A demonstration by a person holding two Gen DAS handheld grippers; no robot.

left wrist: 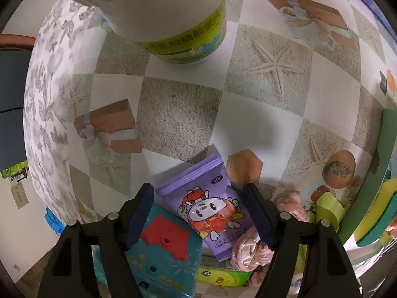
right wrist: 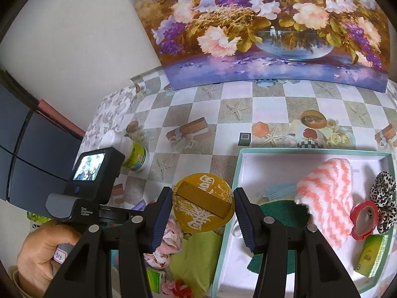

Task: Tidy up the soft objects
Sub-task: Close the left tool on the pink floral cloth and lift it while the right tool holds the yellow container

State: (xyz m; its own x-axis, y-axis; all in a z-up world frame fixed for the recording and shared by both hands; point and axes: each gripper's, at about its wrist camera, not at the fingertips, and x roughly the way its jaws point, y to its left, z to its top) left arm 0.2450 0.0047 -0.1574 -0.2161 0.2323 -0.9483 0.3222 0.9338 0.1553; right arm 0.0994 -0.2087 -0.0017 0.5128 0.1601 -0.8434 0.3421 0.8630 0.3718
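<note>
Checkered surface (right wrist: 268,99) w/ starfish print, flower painting (right wrist: 260,24) propped at back.

Left hand-held gripper (left wrist: 198,213): jaws apart, nothing held, hovering over purple wipes pack (left wrist: 211,203); pink crumpled cloth (left wrist: 250,250) just beside its right finger, teal toy (left wrist: 163,250) under the left one. Right hand-held gripper (right wrist: 202,216): also open and empty, above yellow round lid (right wrist: 203,203), next to tray (right wrist: 238,173).

Step, prob.: picking the next soft item from the pile to go into the tray. Next move needs the left jaws lowered around the wipes pack or cloth, clear of the hard toy.

Count in tray: 1 pink-white striped towel (right wrist: 327,198), 1 leopard scrunchie (right wrist: 384,188), 1 green scrub pad (right wrist: 280,211), 1 red tape roll (right wrist: 364,219), 1 small green box (right wrist: 372,253). On surface: 1 white bottle (left wrist: 158,15), 1 lime-green cloth (right wrist: 196,258).
</note>
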